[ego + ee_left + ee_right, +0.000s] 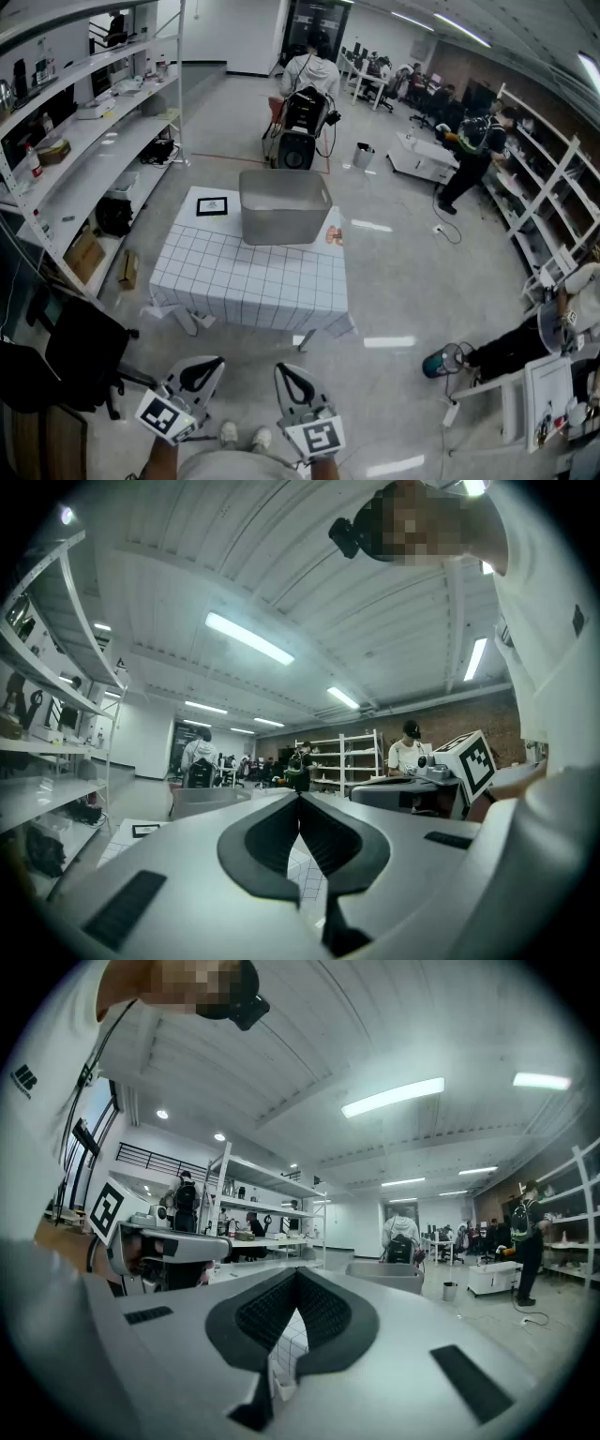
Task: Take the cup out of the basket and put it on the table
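Observation:
A grey basket (284,207) stands at the far side of a table with a white checkered cloth (244,277), some way in front of me. No cup shows in any view; the basket's inside is hidden from here. My left gripper (214,362) and right gripper (281,368) are held level close to my body, well short of the table. Both are shut, tips touching, with nothing between them. In the left gripper view the left gripper (299,797) points towards the basket (211,800). In the right gripper view the right gripper (297,1271) also faces the basket (384,1277).
A black-framed marker card (212,205) lies left of the basket and a small pinkish item (335,236) at its right. Shelving (84,141) runs along the left, a black chair (80,352) stands near my left, and a fan (441,361) is on the floor at right. People work behind the table.

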